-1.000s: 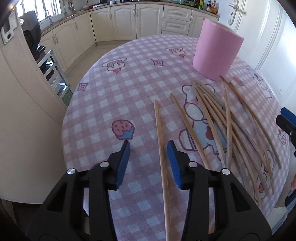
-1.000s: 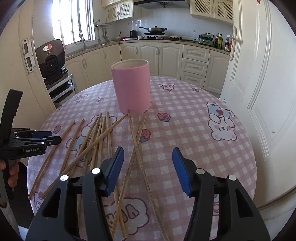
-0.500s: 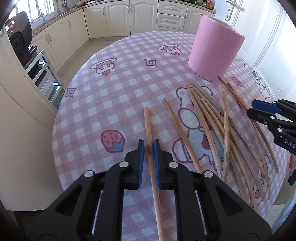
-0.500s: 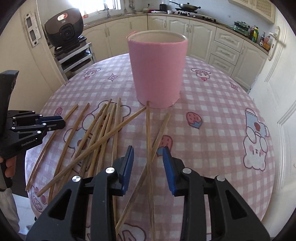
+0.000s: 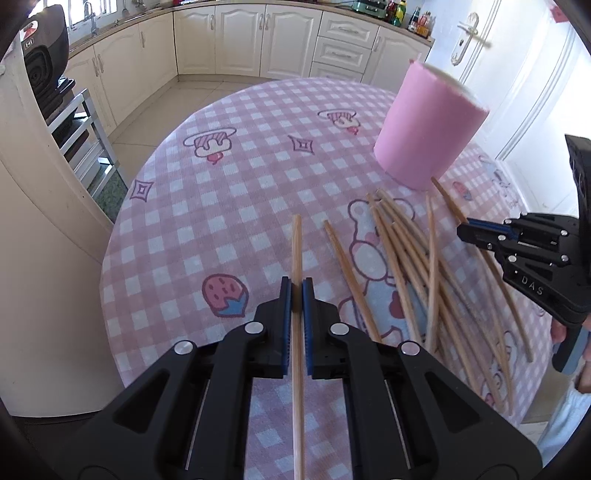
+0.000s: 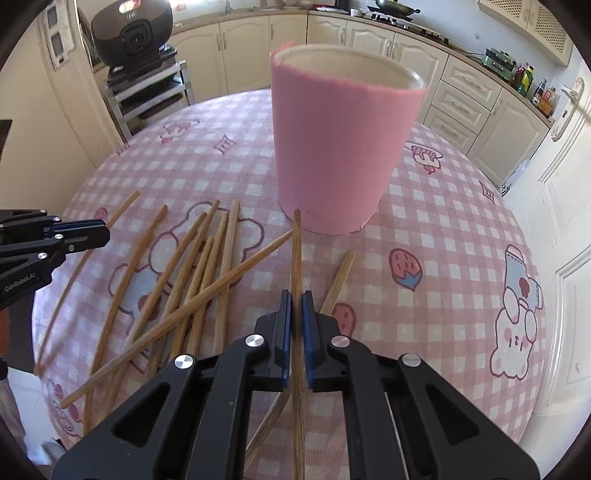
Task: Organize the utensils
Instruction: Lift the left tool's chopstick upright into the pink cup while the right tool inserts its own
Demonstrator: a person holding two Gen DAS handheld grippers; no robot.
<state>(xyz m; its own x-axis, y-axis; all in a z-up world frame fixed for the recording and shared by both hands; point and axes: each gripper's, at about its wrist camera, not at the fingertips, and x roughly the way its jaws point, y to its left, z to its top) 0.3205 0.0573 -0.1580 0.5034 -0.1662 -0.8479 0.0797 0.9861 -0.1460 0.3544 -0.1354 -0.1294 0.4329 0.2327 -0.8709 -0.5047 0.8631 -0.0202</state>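
My left gripper (image 5: 296, 291) is shut on a wooden chopstick (image 5: 296, 243) that runs forward between its blue pads. My right gripper (image 6: 296, 301) is shut on another chopstick (image 6: 296, 251) whose tip points at the base of the pink cylindrical holder (image 6: 340, 147). The holder stands open-topped on the table; in the left wrist view it (image 5: 428, 125) is at the far right. Several loose chopsticks (image 6: 184, 266) lie fanned on the cloth left of the right gripper; in the left wrist view this pile (image 5: 417, 251) is to the right.
The round table has a pink checked cloth (image 5: 229, 192) with cartoon prints. Its left edge drops to the floor beside a cream appliance (image 5: 40, 221). A shelf with a black cooker (image 6: 133, 33) stands beyond the table. Kitchen cabinets (image 5: 240, 40) line the back.
Both grippers closed from wide open onto a chopstick each. The right gripper moved closer to the pink holder. The left gripper's chopstick now sits lifted off the cloth.
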